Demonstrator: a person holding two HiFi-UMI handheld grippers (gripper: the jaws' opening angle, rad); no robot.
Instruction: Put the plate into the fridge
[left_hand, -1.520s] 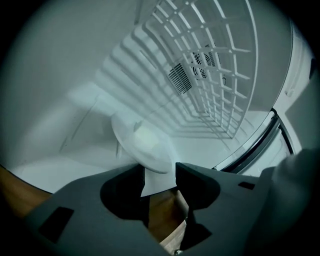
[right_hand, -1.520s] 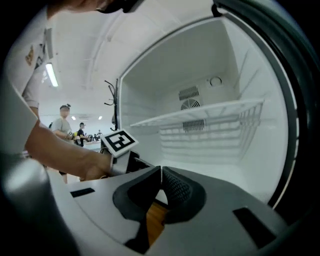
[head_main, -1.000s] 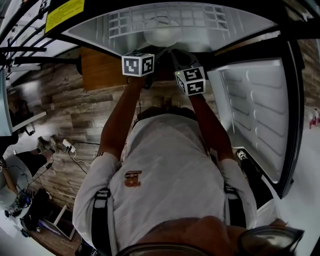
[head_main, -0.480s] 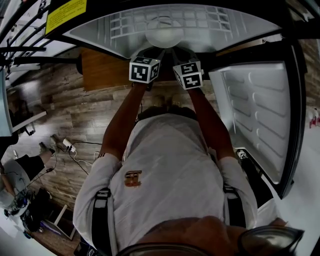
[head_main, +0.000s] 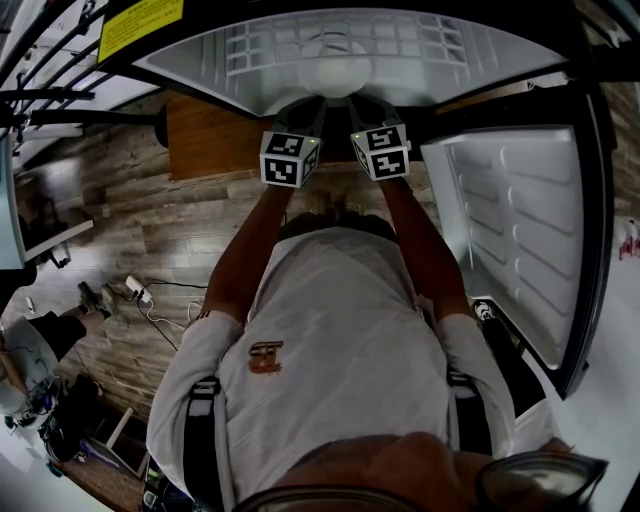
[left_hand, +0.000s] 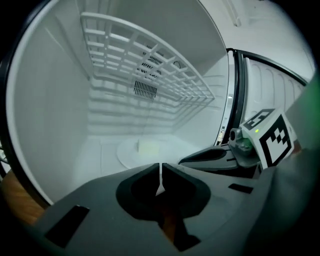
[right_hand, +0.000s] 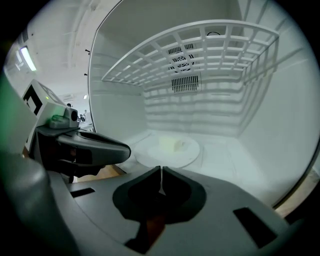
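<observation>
Head view, both tool views.

Plate (right_hand: 168, 150): white, round, lies flat on the floor of the fridge (left_hand: 47, 105) compartment, under the white wire shelf (right_hand: 200, 47). A pale yellowish piece of food (right_hand: 172, 144) sits on it, near the middle. Neither tool touches the plate; it lies just beyond both sets of tips.

Left tool (left_hand: 160, 171): jaws have just been closing and now stand pressed together, with only a thin bright slit between the tips. Nothing is between them. The tool points into the compartment, tilted down, with the plate ahead of it.

Right tool (right_hand: 161, 176): jaws pressed together, the same thin slit, nothing pinched. It also points into the compartment, with the plate ahead and slightly right of its tips.

The two tools are side by side and close, each showing in the other's view; their marker cubes sit near each other at the fridge opening in the head view.

Back wall: a vent grille (right_hand: 186, 83) with a round fan opening above it. Fridge door (head_main: 520, 230) stands swung open on the person's right. A yellow label (head_main: 140, 22) is on the upper left edge of the cabinet. Wood-pattern floor (head_main: 120, 235) lies below. The person wears a light shirt (head_main: 340, 340), with both arms stretched forward.
</observation>
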